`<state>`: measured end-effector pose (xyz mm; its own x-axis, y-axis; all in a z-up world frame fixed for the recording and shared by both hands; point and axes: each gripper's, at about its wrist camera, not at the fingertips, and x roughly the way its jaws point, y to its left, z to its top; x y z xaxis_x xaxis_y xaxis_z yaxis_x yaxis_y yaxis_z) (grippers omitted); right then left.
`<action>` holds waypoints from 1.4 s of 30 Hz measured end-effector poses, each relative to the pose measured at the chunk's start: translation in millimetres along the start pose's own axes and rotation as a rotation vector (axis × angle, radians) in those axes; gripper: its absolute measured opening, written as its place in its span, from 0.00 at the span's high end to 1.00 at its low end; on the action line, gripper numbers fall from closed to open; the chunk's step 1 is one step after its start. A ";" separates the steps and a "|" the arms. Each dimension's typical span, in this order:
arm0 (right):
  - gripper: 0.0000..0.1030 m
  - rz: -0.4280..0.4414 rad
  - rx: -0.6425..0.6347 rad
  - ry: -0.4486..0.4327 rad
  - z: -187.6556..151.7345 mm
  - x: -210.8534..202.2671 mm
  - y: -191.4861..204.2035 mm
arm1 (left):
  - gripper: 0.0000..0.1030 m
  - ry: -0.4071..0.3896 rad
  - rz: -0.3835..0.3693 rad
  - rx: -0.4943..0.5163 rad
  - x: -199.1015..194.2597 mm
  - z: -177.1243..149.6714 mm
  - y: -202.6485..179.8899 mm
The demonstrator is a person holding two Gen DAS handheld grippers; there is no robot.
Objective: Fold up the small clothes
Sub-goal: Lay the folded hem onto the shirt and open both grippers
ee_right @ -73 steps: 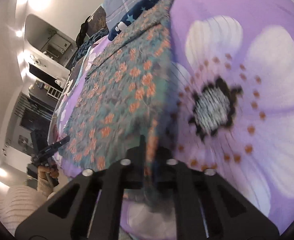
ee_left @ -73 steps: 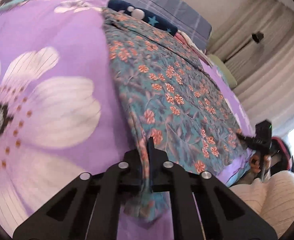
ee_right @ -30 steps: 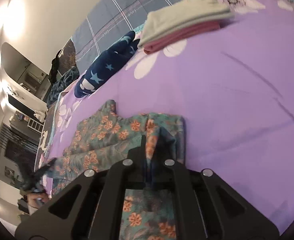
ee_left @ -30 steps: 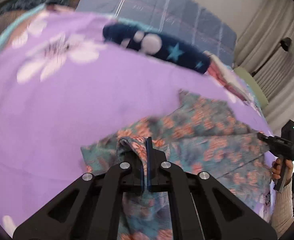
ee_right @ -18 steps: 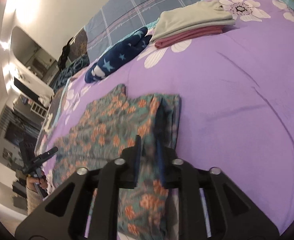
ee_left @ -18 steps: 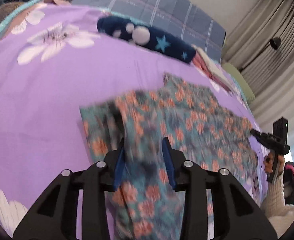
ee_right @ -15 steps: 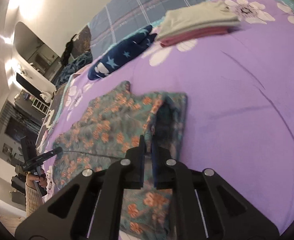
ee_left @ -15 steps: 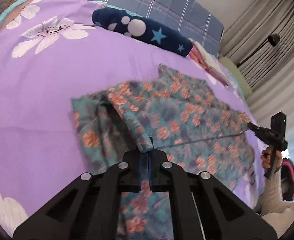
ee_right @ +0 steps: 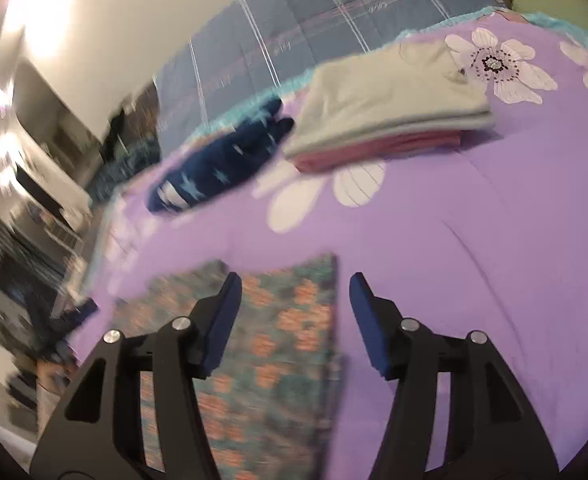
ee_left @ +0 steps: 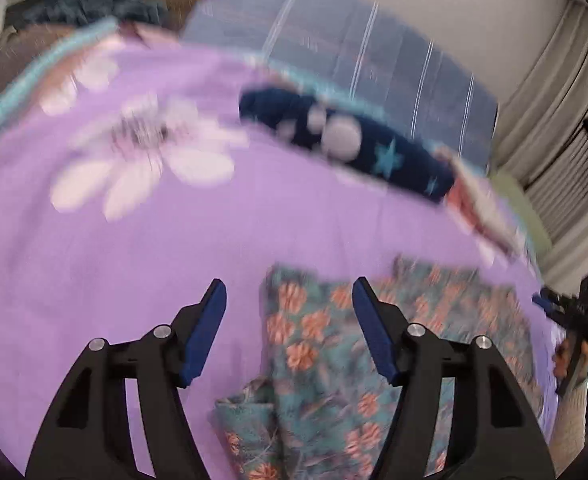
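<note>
Both grippers have let go since half a second ago — the left gripper (ee_left: 289,312) and right gripper (ee_right: 294,306) have just been opening, jaws now wide and empty. Below them the floral garment (ee_left: 326,344) lies folded on the purple bedspread (ee_left: 133,248).

I am seeing both pictures smeared by fast motion, most at the far bed (ee_left: 173,240) and the room's left side. Bright lamps (ee_right: 41,20) are glaring white on the wall. The round lens is bending and darkening every edge.
</note>
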<state>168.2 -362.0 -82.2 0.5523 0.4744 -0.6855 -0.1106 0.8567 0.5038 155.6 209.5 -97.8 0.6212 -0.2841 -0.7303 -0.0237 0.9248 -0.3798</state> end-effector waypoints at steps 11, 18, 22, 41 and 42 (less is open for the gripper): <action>0.96 0.134 -0.058 -0.046 19.9 4.9 23.4 | 0.95 -0.098 -0.097 0.059 -26.5 10.7 -17.9; 0.88 -0.085 -0.053 0.086 27.2 69.6 13.4 | 0.60 0.029 0.114 0.136 27.8 7.2 -12.2; 0.79 -0.043 0.013 0.066 9.9 59.4 -0.2 | 0.58 0.024 0.134 0.134 19.5 -9.3 -10.5; 0.62 0.150 0.040 0.118 -41.1 -5.6 -32.6 | 0.37 0.239 -0.450 0.751 4.9 -209.8 -344.7; 0.56 0.155 0.026 0.125 -37.8 -1.7 -30.8 | 0.36 0.248 -0.431 0.781 10.3 -219.3 -354.3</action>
<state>139.4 -381.5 -116.4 0.4230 0.6232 -0.6578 -0.1644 0.7667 0.6207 -1.4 -176.6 -95.3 0.2658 -0.6055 -0.7501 0.7613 0.6092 -0.2220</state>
